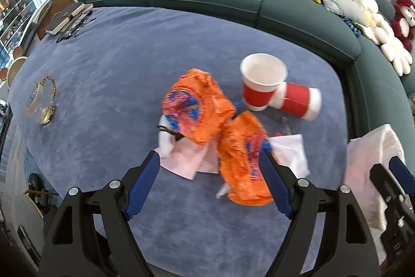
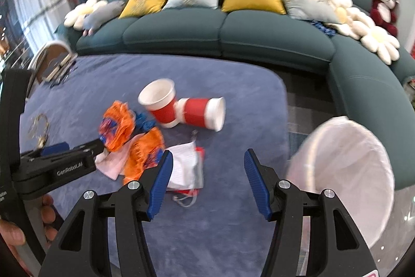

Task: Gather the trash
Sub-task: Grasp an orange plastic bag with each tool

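Note:
Trash lies on a blue cloth-covered table (image 1: 103, 64). Two orange wrappers (image 1: 197, 105) (image 1: 243, 162) lie over pink and white tissues (image 1: 186, 160), with a white paper (image 1: 290, 149) to the right. One red-and-white paper cup (image 1: 262, 82) stands upright and another (image 1: 298, 100) lies on its side. My left gripper (image 1: 210, 160) is open just above the nearer wrapper. My right gripper (image 2: 207, 160) is open and empty over the table, right of the white paper (image 2: 184, 168). The white-lined bin (image 2: 347, 173) stands at the right.
A teal sofa (image 2: 233, 27) with cushions curves behind and to the right. Books (image 1: 67, 17) and a glass bowl with a gold frame (image 1: 41, 100) sit on the table's left side. The left gripper body (image 2: 57, 165) shows in the right wrist view.

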Motion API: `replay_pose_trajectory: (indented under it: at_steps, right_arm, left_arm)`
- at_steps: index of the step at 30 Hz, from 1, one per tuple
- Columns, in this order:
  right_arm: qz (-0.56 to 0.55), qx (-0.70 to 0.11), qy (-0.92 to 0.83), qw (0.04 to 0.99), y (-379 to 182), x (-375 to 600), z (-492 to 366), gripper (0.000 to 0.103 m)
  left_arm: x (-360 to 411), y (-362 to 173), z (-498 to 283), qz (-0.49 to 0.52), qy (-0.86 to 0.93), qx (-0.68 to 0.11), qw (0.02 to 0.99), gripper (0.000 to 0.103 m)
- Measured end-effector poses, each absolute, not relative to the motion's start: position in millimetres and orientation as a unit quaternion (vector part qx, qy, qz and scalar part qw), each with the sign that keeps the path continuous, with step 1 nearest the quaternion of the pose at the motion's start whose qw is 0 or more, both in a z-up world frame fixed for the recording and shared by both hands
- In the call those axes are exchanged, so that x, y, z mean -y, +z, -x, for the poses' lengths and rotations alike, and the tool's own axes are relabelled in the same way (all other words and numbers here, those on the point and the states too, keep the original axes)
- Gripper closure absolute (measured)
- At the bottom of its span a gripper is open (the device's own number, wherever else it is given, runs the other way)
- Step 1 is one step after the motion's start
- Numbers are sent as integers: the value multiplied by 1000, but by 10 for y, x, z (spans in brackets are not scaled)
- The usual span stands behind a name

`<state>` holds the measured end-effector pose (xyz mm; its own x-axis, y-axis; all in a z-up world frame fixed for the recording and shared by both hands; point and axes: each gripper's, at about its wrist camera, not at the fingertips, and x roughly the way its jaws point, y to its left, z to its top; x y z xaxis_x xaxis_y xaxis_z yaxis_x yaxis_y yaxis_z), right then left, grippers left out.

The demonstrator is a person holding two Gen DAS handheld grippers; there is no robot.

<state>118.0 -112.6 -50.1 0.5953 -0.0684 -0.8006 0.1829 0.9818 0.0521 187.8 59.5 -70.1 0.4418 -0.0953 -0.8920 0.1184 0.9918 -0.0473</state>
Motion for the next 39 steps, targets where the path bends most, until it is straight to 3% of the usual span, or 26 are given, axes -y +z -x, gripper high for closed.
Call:
replay_pose_trajectory:
  at_steps: [19,21,28,30,34,35,39]
  right_arm:
    - [-78,-542,-3,837,-1409,591,-1686,51]
    - [-82,-549,4,832,-1474,573,-1730,59]
    - [-81,-569,13,818,-1684,514,-1808,72]
    - [-86,-575,14,813,-1739,511,-1815,83]
    - [-91,-575,17,813,-1752,517,-1819,90]
    - [-93,-574,18,814,-1745,522,-1820,92]
    - [-102,-569,22,816,-1689,549,-1815,95]
  left_arm:
    - [-794,-1231,-2217,-23,-49,-559,827,29]
    - [-781,-1261,-2240,-25,-51,-560,827,29]
    - [-679,-1358,-2350,-28,-61,-561,825,29]
    - [-633,-1377,-2369,-29,-65,-562,824,29]
    - [-517,-1437,-2406,-39,-72,-563,822,29]
    - [-495,-1461,-2426,-41,-71,-566,821,31]
    - [-463,-1525,-2492,-29,-77,-582,809,62]
